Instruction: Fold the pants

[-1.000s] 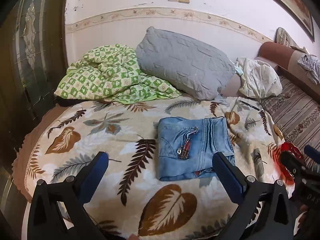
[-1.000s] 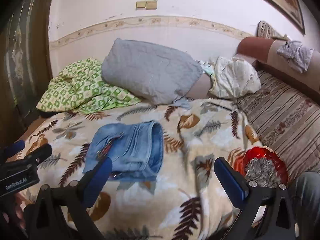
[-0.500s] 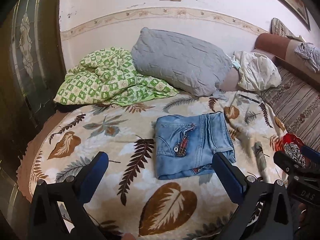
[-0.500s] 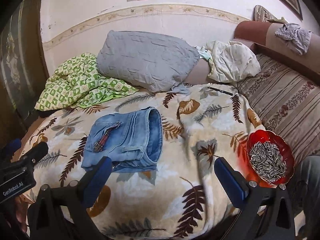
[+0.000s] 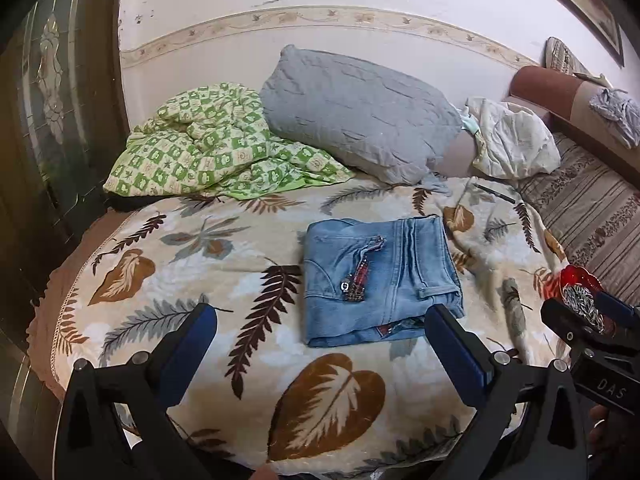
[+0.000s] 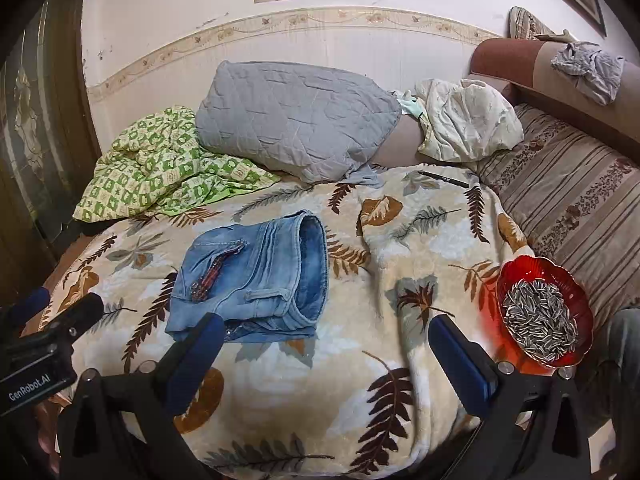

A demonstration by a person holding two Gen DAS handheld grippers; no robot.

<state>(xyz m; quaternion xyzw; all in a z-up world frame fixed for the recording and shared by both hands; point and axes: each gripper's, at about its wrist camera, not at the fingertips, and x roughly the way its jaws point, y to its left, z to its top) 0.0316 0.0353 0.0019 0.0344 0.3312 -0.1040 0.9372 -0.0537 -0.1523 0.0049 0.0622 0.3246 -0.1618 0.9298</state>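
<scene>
The folded jeans (image 5: 380,276) lie as a compact square on the leaf-print blanket (image 5: 224,256), apparently finished. Near them, the left hand-held gripper (image 5: 320,354) and right hand-held gripper (image 6: 326,364) hover spread and empty.

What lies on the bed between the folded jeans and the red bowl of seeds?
Only bare leaf-print blanket, rumpled into a ridge, lies between the jeans and the red bowl; the right wrist view shows this best.

my left wrist view looks from the bed's near edge toward the wall, jeans (image 5: 380,276) near and central. my right wrist view faces likewise from further right, sharing jeans (image 6: 256,276), pillow (image 6: 296,120) and bowl (image 6: 544,312).
</scene>
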